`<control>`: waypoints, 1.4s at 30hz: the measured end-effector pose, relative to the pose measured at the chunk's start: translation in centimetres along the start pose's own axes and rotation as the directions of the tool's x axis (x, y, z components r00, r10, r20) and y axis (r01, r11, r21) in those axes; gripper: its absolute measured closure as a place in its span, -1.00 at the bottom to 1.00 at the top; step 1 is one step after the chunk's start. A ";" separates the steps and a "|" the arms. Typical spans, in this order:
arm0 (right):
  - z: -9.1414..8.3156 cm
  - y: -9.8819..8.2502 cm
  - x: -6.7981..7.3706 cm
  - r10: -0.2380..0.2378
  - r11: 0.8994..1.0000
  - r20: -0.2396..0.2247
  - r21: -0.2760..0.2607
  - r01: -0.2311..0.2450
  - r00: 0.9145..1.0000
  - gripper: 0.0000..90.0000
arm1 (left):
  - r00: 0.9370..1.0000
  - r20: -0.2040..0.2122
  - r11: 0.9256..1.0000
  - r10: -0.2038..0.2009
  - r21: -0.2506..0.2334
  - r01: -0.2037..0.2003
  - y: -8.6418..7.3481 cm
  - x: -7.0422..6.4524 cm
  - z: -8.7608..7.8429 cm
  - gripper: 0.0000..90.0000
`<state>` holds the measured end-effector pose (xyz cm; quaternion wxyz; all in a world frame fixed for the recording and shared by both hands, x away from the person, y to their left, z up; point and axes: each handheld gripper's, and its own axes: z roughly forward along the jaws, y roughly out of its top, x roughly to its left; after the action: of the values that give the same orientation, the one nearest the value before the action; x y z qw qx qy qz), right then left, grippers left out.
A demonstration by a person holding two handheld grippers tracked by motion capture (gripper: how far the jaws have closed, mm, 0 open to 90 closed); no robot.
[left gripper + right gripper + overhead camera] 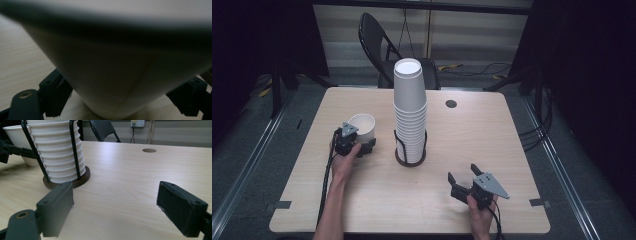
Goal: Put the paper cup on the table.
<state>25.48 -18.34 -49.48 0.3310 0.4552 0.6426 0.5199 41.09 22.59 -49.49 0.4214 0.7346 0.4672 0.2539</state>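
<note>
1. Cup (362, 126): a single white paper cup stands upright, mouth up, on the left half of the bench (492, 135), just left of the tall stack of cups (410, 112) and apart from it.
2. My left tongs (363, 148) pinch this cup low on its wall, one black jaw on each side; my left hand (343, 162) lies on the bench behind them.
3. My right tongs (462, 176) rest near the front right of the bench, jaws spread wide with bare wood between them, held by my right hand (481, 212).
4. Room to move: the wood between the stack and my right tongs is open, and so is the far right of the bench up to a small round hole (451, 104). The cup sits well inside the left edge, with free wood in front of it.
5. The stack is upside-down cups nested in a wire holder (398, 145) on a dark round base (410, 161); a black folding chair (379, 47) stands beyond the far edge.
6. Look of the cup: plain white, tapering to a narrower foot, with a rolled rim. In the left gripper view its wall (120, 75) shows a faint slanted seam, and the foot meets the wood.
7. The right gripper view gives the stack's ribbed rims (58, 152) and the holder's wires close up, with the cup (15, 135) behind at the left, clamped by the other tongs.
</note>
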 end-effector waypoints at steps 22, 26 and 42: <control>0.0 0.0 0.0 0.000 1.000 -0.002 0.000 0.000 1.000 -0.70 | 1.000 -0.014 0.987 -0.019 -0.162 0.016 -1.4 -2.2 -5.6 -0.66; 0.0 0.0 0.0 0.001 1.000 -0.002 -0.001 -0.001 1.000 -0.70 | 1.000 0.009 0.983 -0.012 -0.183 0.013 -1.6 -3.3 -6.6 -0.65; -0.1 0.0 0.0 0.002 1.000 -0.001 -0.006 -0.002 1.000 -0.69 | 1.000 0.028 0.972 0.004 -0.234 0.003 -2.8 -7.7 -9.6 -0.65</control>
<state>25.41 -18.39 -49.49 0.3313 0.4547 0.6407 0.5224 29.06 19.91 -46.74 0.5117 0.6835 0.4278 0.2967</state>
